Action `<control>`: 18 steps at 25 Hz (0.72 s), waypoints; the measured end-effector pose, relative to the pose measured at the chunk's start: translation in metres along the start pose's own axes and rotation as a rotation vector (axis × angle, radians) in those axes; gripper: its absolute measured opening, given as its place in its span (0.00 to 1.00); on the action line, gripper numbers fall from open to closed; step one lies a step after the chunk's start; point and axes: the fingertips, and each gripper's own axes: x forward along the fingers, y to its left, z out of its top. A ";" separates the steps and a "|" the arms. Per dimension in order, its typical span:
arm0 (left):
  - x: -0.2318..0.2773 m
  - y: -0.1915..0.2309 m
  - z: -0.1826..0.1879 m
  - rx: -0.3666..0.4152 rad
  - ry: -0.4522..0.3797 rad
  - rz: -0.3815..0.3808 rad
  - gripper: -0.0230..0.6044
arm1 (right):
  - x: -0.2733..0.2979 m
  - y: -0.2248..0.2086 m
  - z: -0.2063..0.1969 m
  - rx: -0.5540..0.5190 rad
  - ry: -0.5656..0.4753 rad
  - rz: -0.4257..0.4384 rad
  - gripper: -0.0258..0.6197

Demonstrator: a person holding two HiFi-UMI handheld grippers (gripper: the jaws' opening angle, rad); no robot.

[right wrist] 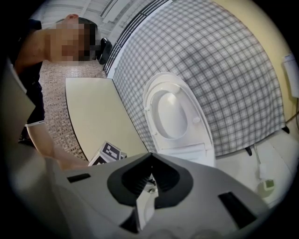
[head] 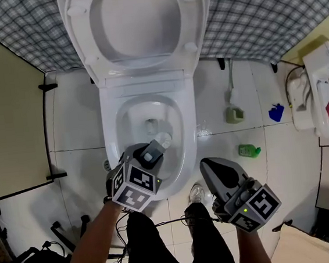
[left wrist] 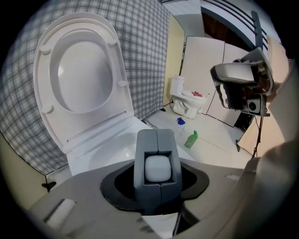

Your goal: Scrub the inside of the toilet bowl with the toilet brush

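Toilet brush point(head: 164, 138) was clamped in the left gripper point(head: 154, 151). In the left gripper view, the grey jaws were pressed around a white rounded part of it point(left wrist: 157, 168). The bristle end could not be made out. That gripper tilted downward over the front half of the toilet bowl point(head: 113, 133), and in the head view the white end of the brush showed just past its jaws, above the drain.

The right gripper point(head: 206, 164) hung outside the bowl, off its front right corner and above the white floor tiles point(head: 245, 178). Its jaws were drawn together with nothing between them. A shoe point(head: 197, 193) stood on the tiles between the two grippers.

Behind the bowl, the seat and lid point(head: 135, 20) stood raised, leaning back against a plaid cloth point(head: 269, 12). To the bowl's right, a green bottle point(head: 248, 150) lay on the floor, well apart from the bowl. A small blue object point(head: 276, 112) sat farther out, and a white fixture point(head: 318, 94) stood beside the far right wall.
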 end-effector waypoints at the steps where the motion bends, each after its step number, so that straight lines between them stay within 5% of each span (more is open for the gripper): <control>1: 0.003 0.004 0.003 -0.004 -0.008 0.012 0.33 | -0.001 -0.002 0.000 -0.001 0.001 -0.001 0.04; 18: 0.011 0.066 0.013 0.052 -0.004 0.188 0.33 | 0.010 -0.010 -0.001 -0.013 0.019 0.004 0.04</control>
